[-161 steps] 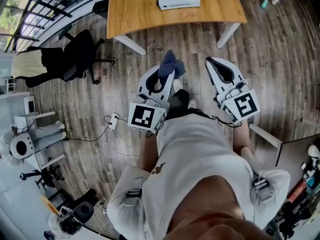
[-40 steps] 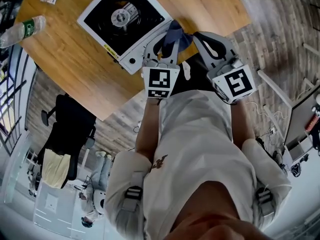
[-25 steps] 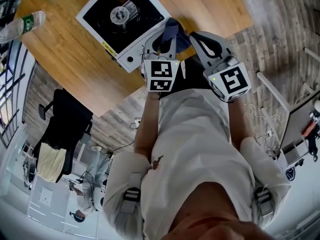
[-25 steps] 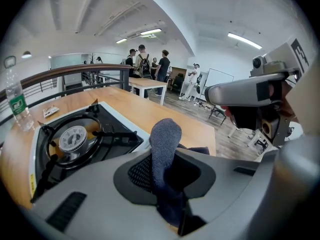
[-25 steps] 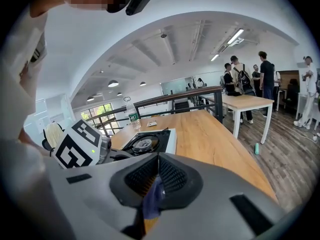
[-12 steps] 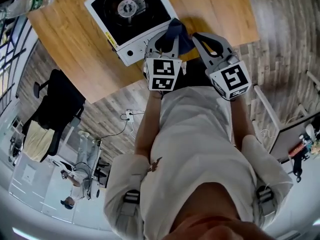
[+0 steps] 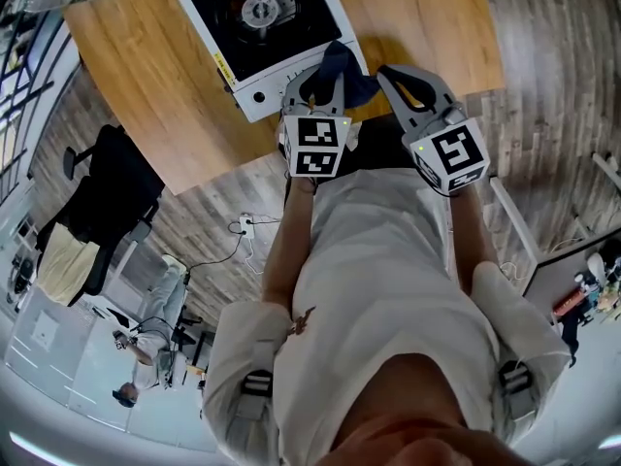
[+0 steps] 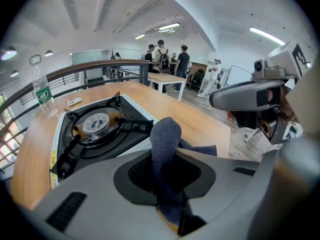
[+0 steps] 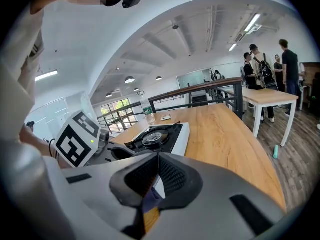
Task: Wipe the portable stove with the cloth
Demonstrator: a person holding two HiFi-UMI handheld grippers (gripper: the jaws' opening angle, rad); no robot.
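The left gripper (image 8: 167, 176) is clamped on a dark blue cloth (image 8: 165, 144), with a fold standing up past the jaw tips. The portable gas stove (image 8: 95, 134) sits on the wooden table (image 8: 195, 119) just ahead of that gripper and a little to its left. As far as I can tell, the cloth is not yet touching it. The right gripper (image 9: 157, 176), beside the left one, has its jaws together and holds nothing. Three things could go wrong. The loose fold could catch on the raised pan-support prongs round the burner (image 8: 95, 123) and drag out of the jaws. The stove looks light and nothing steadies it, so a firm wipe may push it along the table. The hard jaw tips may also scrape the top if the cloth bunches aside
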